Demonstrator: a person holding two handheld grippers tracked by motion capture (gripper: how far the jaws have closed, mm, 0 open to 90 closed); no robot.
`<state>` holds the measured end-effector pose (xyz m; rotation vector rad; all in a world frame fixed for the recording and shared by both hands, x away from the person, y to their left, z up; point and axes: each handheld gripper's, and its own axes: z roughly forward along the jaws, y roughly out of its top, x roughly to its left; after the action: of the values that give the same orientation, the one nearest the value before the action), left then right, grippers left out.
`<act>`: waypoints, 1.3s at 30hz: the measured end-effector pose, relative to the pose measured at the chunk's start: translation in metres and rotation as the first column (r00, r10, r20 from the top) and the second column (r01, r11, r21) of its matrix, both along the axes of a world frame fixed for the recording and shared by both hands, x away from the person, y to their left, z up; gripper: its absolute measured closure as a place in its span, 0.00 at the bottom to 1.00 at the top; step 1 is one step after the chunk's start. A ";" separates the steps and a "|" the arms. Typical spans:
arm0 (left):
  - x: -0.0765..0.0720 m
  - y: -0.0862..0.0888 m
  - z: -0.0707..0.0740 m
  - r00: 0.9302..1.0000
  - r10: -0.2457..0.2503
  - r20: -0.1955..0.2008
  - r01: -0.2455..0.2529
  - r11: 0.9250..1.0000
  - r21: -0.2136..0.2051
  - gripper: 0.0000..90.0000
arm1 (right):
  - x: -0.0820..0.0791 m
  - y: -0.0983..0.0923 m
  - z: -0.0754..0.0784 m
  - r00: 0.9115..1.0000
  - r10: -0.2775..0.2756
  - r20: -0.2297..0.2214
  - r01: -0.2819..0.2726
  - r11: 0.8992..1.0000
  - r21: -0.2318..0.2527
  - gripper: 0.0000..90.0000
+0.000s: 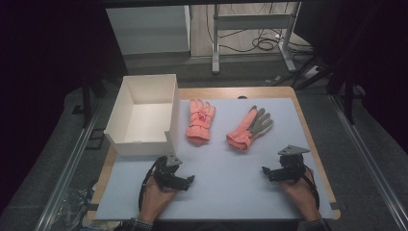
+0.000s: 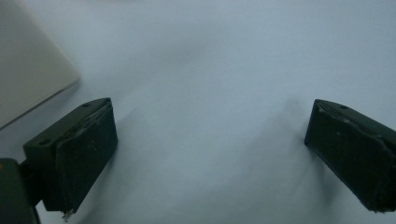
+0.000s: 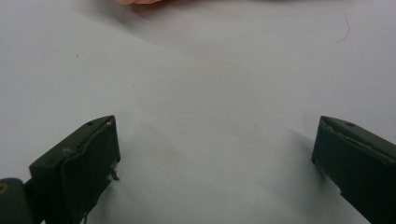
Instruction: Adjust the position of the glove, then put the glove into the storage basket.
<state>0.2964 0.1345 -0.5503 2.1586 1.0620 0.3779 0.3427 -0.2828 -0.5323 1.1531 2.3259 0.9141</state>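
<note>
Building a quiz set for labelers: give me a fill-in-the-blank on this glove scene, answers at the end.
1. The white box stands to the ____ of both gloves in the high view.
2. The number of gloves lying on the table is ____.
3. The glove with the grey palm lies nearer the ____ gripper.
4. The jaws of the left gripper stand ____, with nothing between them.

Missing words: left; two; right; open
</note>
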 end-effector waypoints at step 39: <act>0.000 0.000 0.000 1.000 -0.003 -0.001 0.003 1.000 0.004 0.03 | 0.004 0.006 0.015 0.999 0.035 -0.003 -0.034 0.998 0.046 0.20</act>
<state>0.2965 0.1349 -0.5502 2.1636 1.0596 0.3782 0.3464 -0.2768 -0.5169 1.1370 2.3460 0.9831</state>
